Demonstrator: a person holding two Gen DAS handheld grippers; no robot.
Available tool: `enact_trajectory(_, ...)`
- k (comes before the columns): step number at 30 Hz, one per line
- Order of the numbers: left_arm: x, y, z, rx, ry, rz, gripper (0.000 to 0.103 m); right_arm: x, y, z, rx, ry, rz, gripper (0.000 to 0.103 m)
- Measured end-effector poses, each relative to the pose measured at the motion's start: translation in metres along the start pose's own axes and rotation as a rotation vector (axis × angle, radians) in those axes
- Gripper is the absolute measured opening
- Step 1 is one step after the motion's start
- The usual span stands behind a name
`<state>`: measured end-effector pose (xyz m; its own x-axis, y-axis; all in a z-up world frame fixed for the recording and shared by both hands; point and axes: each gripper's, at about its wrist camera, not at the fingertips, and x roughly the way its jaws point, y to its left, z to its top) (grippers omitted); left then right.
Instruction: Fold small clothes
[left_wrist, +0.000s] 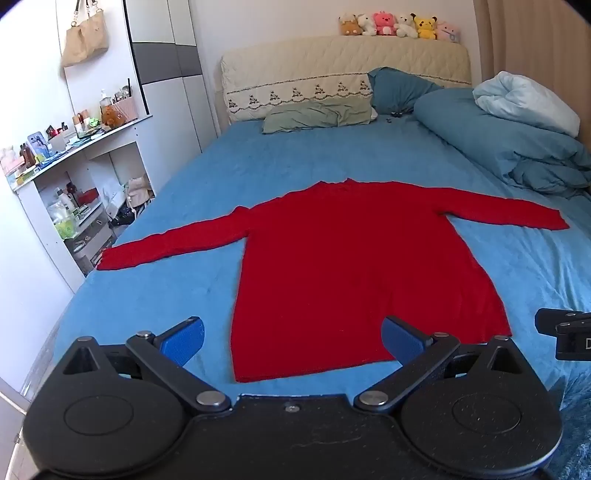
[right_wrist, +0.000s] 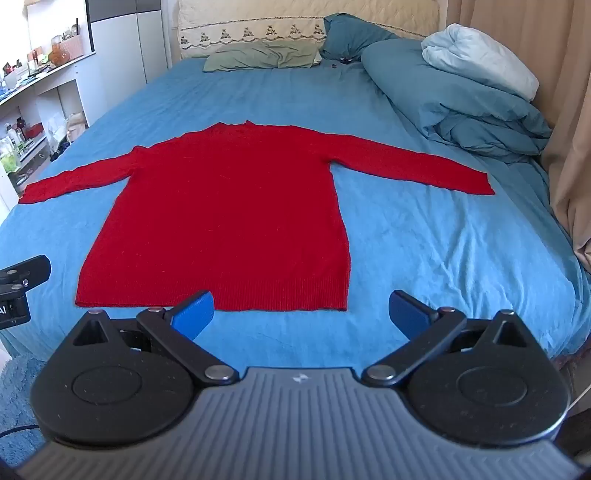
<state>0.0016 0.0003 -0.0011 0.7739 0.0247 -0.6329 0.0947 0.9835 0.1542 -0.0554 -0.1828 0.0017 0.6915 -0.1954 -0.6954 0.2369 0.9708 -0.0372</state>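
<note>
A red long-sleeved sweater (left_wrist: 343, 266) lies flat on the blue bed sheet (left_wrist: 184, 206), sleeves spread out to both sides, hem toward me. It also shows in the right wrist view (right_wrist: 229, 214). My left gripper (left_wrist: 291, 338) is open and empty, hovering just before the hem, its blue pads (left_wrist: 184, 338) wide apart. My right gripper (right_wrist: 301, 312) is open and empty, near the hem's right corner. Part of the right gripper (left_wrist: 569, 338) shows at the left view's right edge; part of the left gripper (right_wrist: 18, 291) shows at the right view's left edge.
A bundled blue duvet (right_wrist: 461, 107) with a pale pillow (right_wrist: 480, 59) fills the bed's far right. A green pillow (left_wrist: 317, 116) lies at the headboard. Cluttered white shelves (left_wrist: 70, 184) stand left of the bed. Curtains (right_wrist: 569, 110) hang on the right.
</note>
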Motion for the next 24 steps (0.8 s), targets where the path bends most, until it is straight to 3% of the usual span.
enact_trajectory(6,-0.004,0.004,0.004,-0.035,0.001,-0.032,0.103,0.0,0.001,-0.001,0.0,0.002,0.004,0.103)
enact_trajectory(24,-0.001,0.0,0.004,-0.021,0.005,0.002,0.103,-0.001,0.016,-0.002,-0.005,0.004,0.004,0.103)
